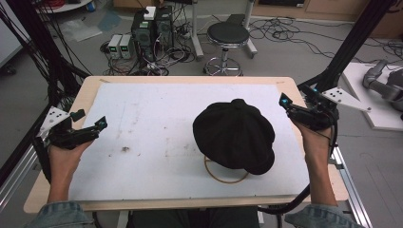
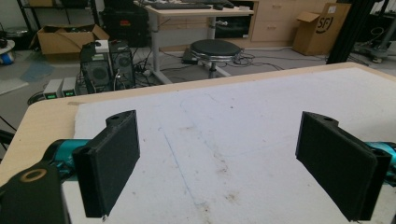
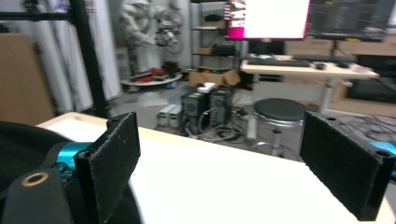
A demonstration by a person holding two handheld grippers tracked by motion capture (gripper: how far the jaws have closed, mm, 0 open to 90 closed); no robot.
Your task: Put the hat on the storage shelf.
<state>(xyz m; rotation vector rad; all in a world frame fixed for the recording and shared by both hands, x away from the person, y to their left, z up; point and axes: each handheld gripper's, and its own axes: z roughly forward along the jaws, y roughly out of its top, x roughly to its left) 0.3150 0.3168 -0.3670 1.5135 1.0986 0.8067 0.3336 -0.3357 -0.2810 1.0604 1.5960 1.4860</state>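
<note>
One black panelled cap (image 1: 235, 135) lies crown-up over a tan ring (image 1: 223, 176).

Matt black cloth cap (image 1: 235, 134); stained white mat (image 1: 157, 118) on a pale wood table (image 1: 83, 97); rough black pads (image 2: 109, 161); glossy stool (image 1: 228, 34).

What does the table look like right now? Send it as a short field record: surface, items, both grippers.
surface: white mat on a wooden table, stained in places
cap: black cap, right of centre on the mat
ring: thin tan ring lying flat, partly under the cap's near edge
left gripper: open, at the mat's left edge, holding nothing
right gripper: open, at the mat's right edge beside the cap, holding nothing
contact: neither gripper's fingers touch the cap
</note>
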